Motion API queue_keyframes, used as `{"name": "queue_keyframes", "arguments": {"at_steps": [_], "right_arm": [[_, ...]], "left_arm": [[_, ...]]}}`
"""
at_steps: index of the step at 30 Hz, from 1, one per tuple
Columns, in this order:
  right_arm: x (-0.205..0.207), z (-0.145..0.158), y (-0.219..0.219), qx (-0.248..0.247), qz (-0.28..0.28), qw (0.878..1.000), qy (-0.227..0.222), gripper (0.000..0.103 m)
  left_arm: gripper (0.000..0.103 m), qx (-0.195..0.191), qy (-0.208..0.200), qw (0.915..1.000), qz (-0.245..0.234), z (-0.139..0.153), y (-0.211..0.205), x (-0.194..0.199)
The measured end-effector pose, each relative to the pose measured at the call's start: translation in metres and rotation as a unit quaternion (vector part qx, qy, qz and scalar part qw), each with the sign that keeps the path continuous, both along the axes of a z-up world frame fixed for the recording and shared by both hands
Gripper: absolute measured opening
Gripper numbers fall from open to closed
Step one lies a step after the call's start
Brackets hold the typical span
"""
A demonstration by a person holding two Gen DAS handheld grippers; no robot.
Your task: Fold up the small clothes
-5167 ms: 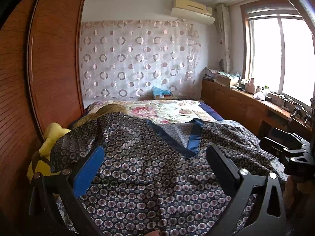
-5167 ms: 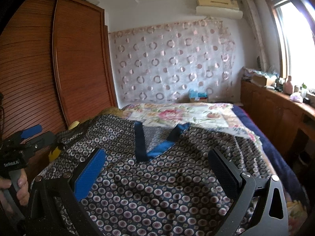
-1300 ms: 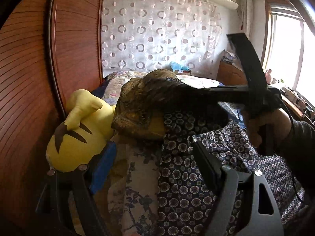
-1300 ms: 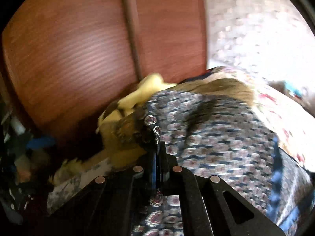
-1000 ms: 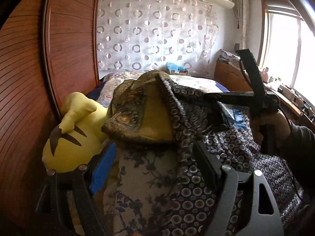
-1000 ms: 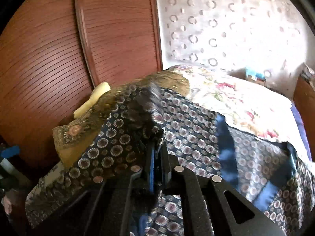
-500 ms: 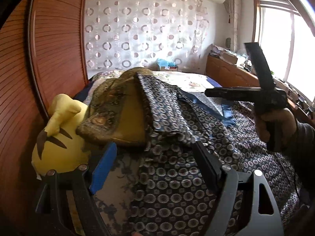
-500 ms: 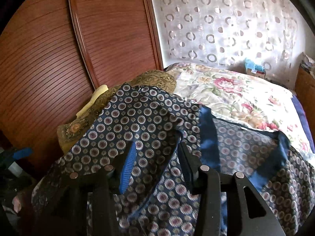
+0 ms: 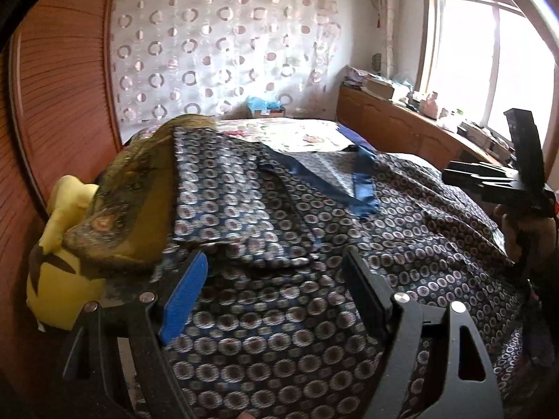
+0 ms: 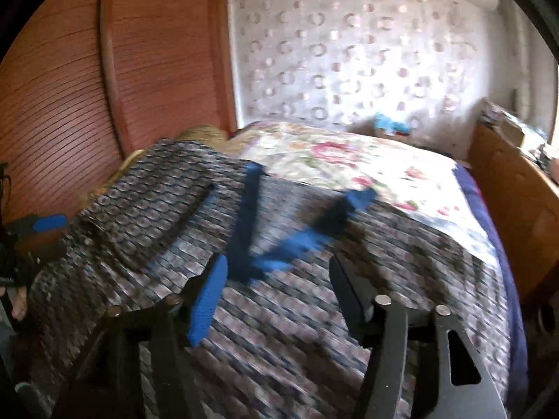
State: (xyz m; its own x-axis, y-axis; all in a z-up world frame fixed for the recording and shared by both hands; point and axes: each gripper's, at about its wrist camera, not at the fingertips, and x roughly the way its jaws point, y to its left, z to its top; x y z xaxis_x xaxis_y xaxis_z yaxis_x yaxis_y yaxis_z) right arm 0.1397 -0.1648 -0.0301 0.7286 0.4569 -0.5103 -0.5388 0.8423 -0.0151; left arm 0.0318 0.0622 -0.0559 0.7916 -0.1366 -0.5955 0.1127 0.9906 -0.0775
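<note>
A dark circle-patterned garment (image 9: 279, 331) with blue neck trim (image 9: 363, 192) lies spread over the bed. One sleeve (image 9: 223, 202) lies folded inward across its front. My left gripper (image 9: 276, 279) hovers open above the near hem, nothing between its fingers. My right gripper (image 10: 279, 279) is over the garment (image 10: 314, 331) just below the blue trim (image 10: 251, 216); its jaws are opening and hold nothing. This view is motion-blurred. The right gripper (image 9: 454, 174) also shows at the far right of the left wrist view, in a hand (image 9: 524, 230). The left gripper (image 10: 49, 235) appears at the left edge.
A yellow plush toy (image 9: 59, 279) and a brown-gold cushion (image 9: 122, 209) sit at the bed's left, against the wooden wardrobe door (image 10: 157, 70). A floral bedspread (image 10: 349, 160) covers the far half. A wooden cabinet (image 9: 401, 125) with clutter runs under the window.
The right gripper carried the sleeve across the garment, let it go and opened while pulling back to the right. The left gripper swung to the right over the garment and stayed open.
</note>
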Motion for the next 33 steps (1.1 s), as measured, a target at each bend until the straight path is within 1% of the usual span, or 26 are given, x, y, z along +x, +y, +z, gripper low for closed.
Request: {"name": "queue_keyframes", "arguments": {"at_steps": [3, 6, 8, 12, 15, 17, 20, 23, 28, 32, 33], "right_arm": [[-0.014, -0.004, -0.034, -0.003, -0.026, 1.000, 0.000, 0.068], [-0.025, -0.012, -0.068, -0.024, -0.064, 0.998, -0.003, 0.068], [-0.032, -0.016, -0.089, -0.029, -0.086, 0.996, -0.001, 0.068], [-0.038, -0.028, -0.132, -0.015, -0.126, 0.992, 0.030, 0.068], [-0.037, -0.037, -0.156, -0.024, -0.155, 0.987, 0.041, 0.068], [-0.038, -0.043, -0.171, -0.021, -0.169, 0.984, 0.055, 0.068], [-0.036, -0.051, -0.180, -0.022, -0.185, 0.980, 0.072, 0.068], [-0.032, -0.050, -0.191, -0.020, -0.197, 0.977, 0.086, 0.068], [-0.018, -0.052, -0.212, -0.001, -0.192, 0.974, 0.119, 0.068], [-0.015, -0.049, -0.222, -0.001, -0.187, 0.974, 0.130, 0.068], [-0.009, -0.049, -0.223, 0.000, -0.186, 0.974, 0.133, 0.068]], "left_arm": [[0.080, 0.003, 0.003, 0.9999, -0.012, -0.001, -0.011, 0.004], [0.080, 0.005, 0.006, 0.9997, -0.021, -0.002, -0.020, 0.008], [0.080, 0.006, 0.008, 0.9996, -0.027, -0.002, -0.025, 0.011], [0.080, 0.008, 0.015, 0.9989, -0.043, -0.004, -0.038, 0.018], [0.080, 0.013, 0.027, 0.9980, -0.056, -0.008, -0.047, 0.027], [0.080, 0.020, 0.038, 0.9970, -0.064, -0.011, -0.054, 0.034], [0.080, 0.031, 0.056, 0.9950, -0.077, -0.018, -0.064, 0.046], [0.080, 0.028, 0.076, 0.9926, -0.090, -0.025, -0.071, 0.056], [0.080, 0.038, 0.098, 0.9895, -0.099, -0.035, -0.082, 0.068], [0.080, 0.045, 0.120, 0.9865, -0.103, -0.045, -0.087, 0.079], [0.080, 0.047, 0.124, 0.9859, -0.102, -0.047, -0.087, 0.081]]}}
